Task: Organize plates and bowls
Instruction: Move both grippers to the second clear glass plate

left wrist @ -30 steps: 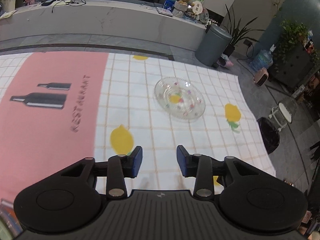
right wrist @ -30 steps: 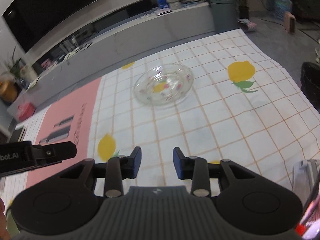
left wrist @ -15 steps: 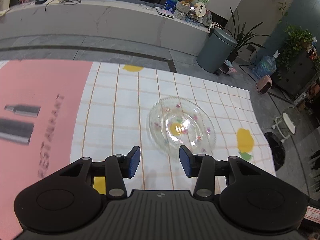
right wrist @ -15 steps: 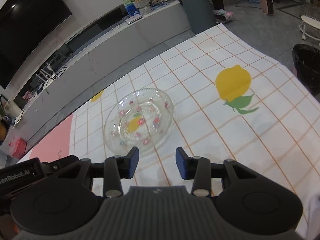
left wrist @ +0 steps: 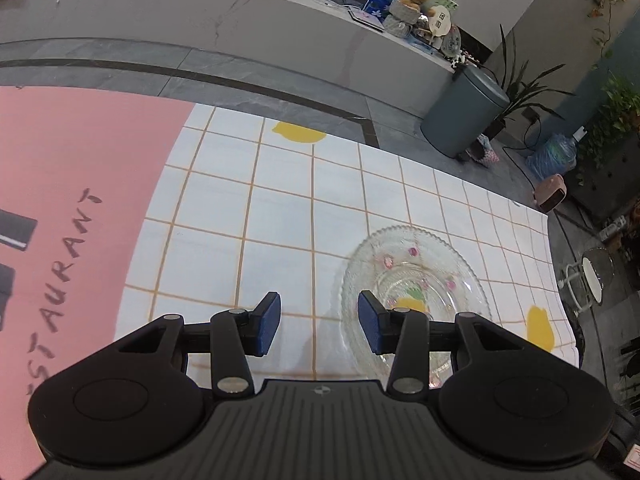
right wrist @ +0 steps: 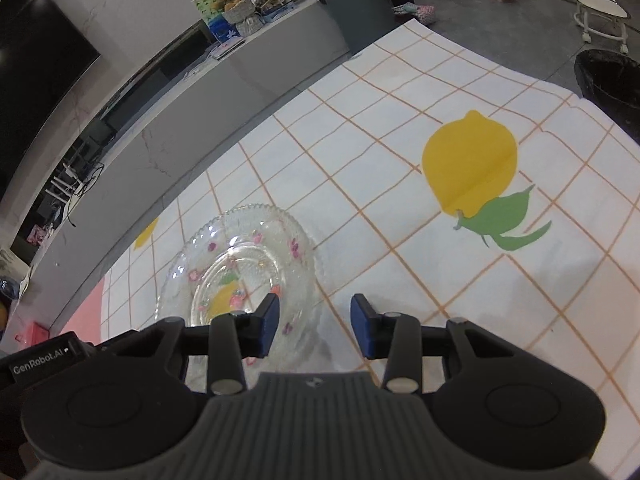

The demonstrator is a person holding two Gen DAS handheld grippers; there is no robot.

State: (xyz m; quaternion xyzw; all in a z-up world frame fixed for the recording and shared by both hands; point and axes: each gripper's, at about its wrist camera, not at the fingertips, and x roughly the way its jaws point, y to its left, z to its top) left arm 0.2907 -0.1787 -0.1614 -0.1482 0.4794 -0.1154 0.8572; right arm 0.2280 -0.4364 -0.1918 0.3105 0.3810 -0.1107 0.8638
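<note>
A clear glass plate (left wrist: pixel 416 276) with small pink flowers and a beaded rim lies flat on the checked tablecloth (left wrist: pixel 280 208). My left gripper (left wrist: pixel 318 322) hangs open at the plate's left side. Its right finger is over the rim, and only cloth shows under its left one. In the right wrist view the same plate (right wrist: pixel 240 260) sits low and left. My right gripper (right wrist: pixel 314 326) is open at the plate's right side, its left finger over the glass and its right finger over cloth. Neither gripper presses on the plate. The left gripper's black body (right wrist: pixel 40 360) shows at that view's lower left.
The cloth has a pink panel (left wrist: pixel 72 184) on the left and printed lemons (right wrist: pixel 470 168). Its far edge drops to a grey floor. Beyond stand a long low counter (left wrist: pixel 240 32), a grey bin (left wrist: pixel 464 116), a black bin (right wrist: pixel 608 80) and a white stool (right wrist: pixel 600 12).
Both grippers have come forward and down to the plate, which now looms close. It slid right in the left view and left in the right view. The left jaws stand slightly wider.
</note>
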